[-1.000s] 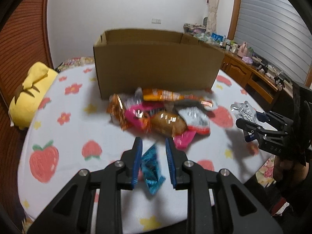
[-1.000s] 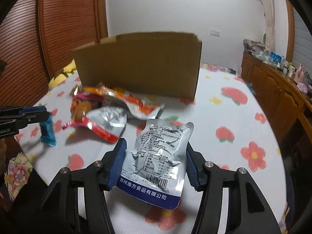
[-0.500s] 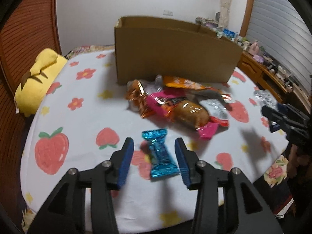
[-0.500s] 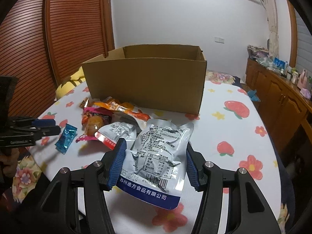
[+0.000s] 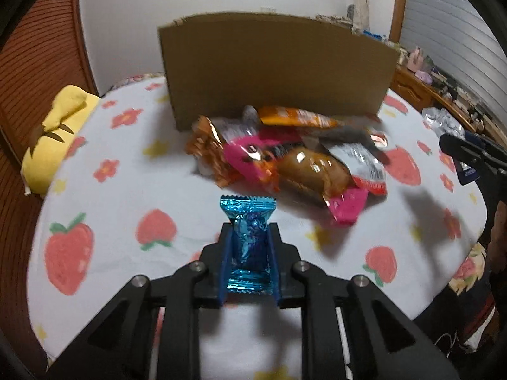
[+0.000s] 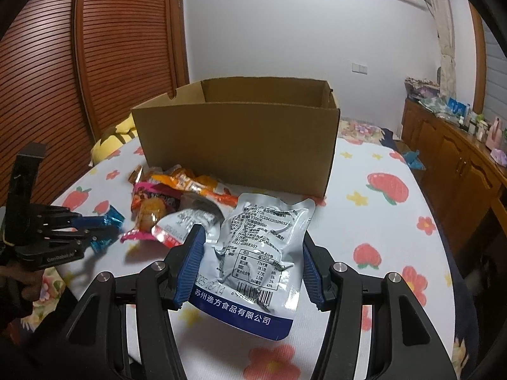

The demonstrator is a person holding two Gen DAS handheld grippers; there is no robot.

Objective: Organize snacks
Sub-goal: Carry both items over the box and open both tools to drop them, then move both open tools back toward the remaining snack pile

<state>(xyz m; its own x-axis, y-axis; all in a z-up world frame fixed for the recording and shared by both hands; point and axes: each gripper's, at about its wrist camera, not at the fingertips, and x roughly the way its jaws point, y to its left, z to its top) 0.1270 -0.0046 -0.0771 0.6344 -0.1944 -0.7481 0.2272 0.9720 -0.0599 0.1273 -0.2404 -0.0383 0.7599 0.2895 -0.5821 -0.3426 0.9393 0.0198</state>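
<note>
In the left wrist view we see our left gripper (image 5: 248,247) clamped on a small shiny blue foil candy wrapper (image 5: 248,240), its blue pads pressing both sides after just closing in on it; the crimped top edge of the wrapper sticks out past the fingertips toward 12 o'clock. Beyond it, at 12 to 1 o'clock, a loose heap of snack packets (image 5: 291,161) in orange, pink, brown and silver lies on the white tablecloth printed with strawberries and flowers (image 5: 104,209), just in front of the brown cardboard box (image 5: 275,66). A yellow plush toy (image 5: 57,133) rests at 10 o'clock by the table's edge. At 3 o'clock the other gripper shows at the frame's edge with a crinkled silver pack.

In the right wrist view we hold a flat silver foil pouch with printed black text and a blue bottom band (image 6: 253,253) gripped between the blue pads of our right gripper (image 6: 250,253), which is closed on its two side edges. The open-topped box stands at 12 o'clock, the heap at 10 o'clock touching its near wall. At 9 o'clock the left gripper holds the blue candy above the cloth, apart from the heap
</note>
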